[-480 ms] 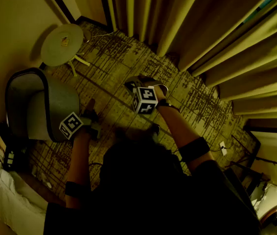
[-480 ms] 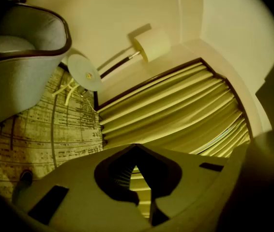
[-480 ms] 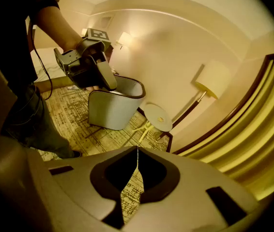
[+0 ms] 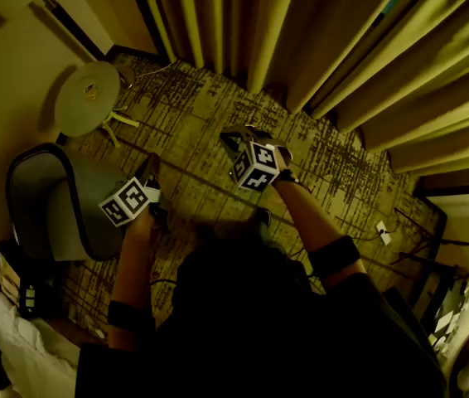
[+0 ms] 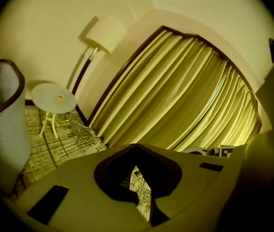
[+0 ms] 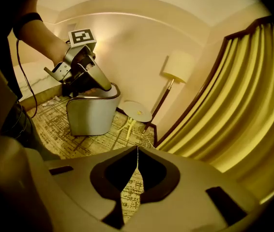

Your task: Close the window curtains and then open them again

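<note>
"Ahead of you, what hung there?"

"Curtains, soft pleated fabric down to the patterned carpet, well apart from my left gripper and right gripper. Both were clenched on nothing, held low, I'd judge, until a fold came within reach."

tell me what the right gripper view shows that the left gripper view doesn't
Only the right gripper view: the left hand-held gripper and the arm holding it. Only the left gripper view: the curtain across nearly its full width. Both: lamp, table, chair, carpet, and part of the curtain.
</note>
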Tool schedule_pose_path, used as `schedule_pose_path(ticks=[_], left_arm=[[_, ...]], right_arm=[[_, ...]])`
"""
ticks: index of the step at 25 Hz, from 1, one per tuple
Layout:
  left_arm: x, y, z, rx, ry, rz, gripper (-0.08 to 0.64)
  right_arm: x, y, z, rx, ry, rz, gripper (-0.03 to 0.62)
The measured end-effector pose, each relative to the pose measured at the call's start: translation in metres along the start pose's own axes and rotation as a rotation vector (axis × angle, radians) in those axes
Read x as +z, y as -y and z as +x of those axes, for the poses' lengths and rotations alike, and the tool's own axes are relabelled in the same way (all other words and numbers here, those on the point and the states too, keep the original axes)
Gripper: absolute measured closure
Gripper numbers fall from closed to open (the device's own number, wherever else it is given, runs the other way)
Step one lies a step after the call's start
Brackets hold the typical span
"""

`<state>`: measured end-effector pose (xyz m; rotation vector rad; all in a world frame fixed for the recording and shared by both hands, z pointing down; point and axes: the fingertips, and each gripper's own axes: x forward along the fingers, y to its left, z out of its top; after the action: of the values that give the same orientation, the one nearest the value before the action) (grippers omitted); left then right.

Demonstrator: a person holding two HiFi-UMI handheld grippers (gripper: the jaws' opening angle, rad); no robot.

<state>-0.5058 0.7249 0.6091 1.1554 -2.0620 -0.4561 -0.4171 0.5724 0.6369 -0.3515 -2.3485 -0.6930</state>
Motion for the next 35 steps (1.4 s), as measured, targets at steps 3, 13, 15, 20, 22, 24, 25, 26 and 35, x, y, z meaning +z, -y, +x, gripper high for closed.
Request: schedule_pose_path(ticks=[3, 13, 15, 20, 22, 24, 25, 26, 35], left_arm=[[0.004, 0.018, 0.017, 0.005, -0.009, 0.115, 0.558], [0.008, 0.081, 0.064, 0.035, 0.012, 0.547, 0.558], [0.007, 0.093, 0.076, 0.019, 0.016, 0.606, 0.558], [-0.01, 0.121, 0.105, -0.051, -0.016, 0.651, 0.558], [-0.016, 0.131, 0.114, -0.071, -0.03, 0.661, 0.558], [-0.022, 0.141, 0.122, -0.093, -0.044, 0.669, 0.558], [-0.025, 0.147, 0.125, -0.105, -0.051, 0.673, 0.558], [-0.029, 0.152, 0.129, -0.116, -0.057, 0.677, 0.558], [-0.052, 0.192, 0.16, -0.182, -0.104, 0.722, 0.558]], right_arm=[[-0.02, 0.016, -0.014, -0.05, 0.001, 0.104, 0.577], [-0.085, 0.065, -0.089, -0.243, 0.055, 0.533, 0.58], [-0.102, 0.072, -0.105, -0.29, 0.071, 0.639, 0.58], [-0.166, 0.079, -0.142, -0.404, 0.094, 0.845, 0.589], [-0.181, 0.081, -0.154, -0.441, 0.095, 0.872, 0.591], [-0.193, 0.084, -0.165, -0.471, 0.092, 0.897, 0.592], [-0.198, 0.085, -0.169, -0.484, 0.094, 0.907, 0.592], [-0.202, 0.086, -0.174, -0.496, 0.097, 0.917, 0.592], [-0.246, 0.092, -0.198, -0.556, 0.084, 0.988, 0.592]])
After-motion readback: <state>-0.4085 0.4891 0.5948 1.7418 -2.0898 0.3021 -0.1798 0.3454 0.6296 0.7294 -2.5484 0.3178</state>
